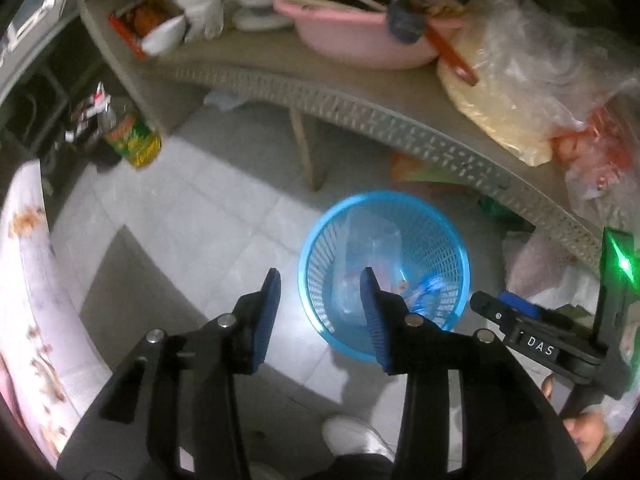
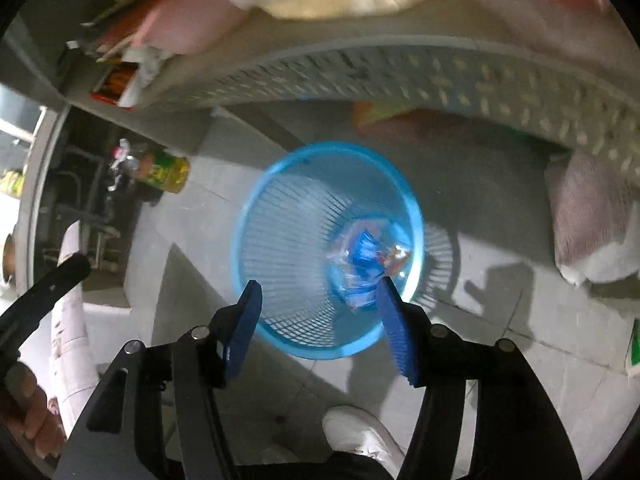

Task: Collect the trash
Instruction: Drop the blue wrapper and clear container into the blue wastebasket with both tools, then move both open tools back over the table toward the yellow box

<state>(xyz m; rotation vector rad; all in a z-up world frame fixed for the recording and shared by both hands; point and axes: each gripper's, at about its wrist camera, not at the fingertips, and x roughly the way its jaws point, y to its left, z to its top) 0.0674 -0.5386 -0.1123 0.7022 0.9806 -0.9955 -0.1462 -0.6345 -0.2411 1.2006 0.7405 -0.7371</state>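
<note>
Blue mesh basket (image 2: 280, 240); pink basin (image 1: 352, 36); grey woven-pattern bench (image 1: 400, 124); pale grey tiled floor (image 1: 180, 208); blue tong pads (image 1: 268, 320)

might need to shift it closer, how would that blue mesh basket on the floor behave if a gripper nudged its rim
The blue mesh basket looks like thin plastic holding only a few wrappers, so it is probably light and would slide on the smooth tiled floor. Tall and narrowing toward its base, it may tip if pushed high.

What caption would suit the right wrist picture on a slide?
Right gripper, jaws open and empty, above a blue mesh basket with crumpled plastic wrappers inside.
</note>
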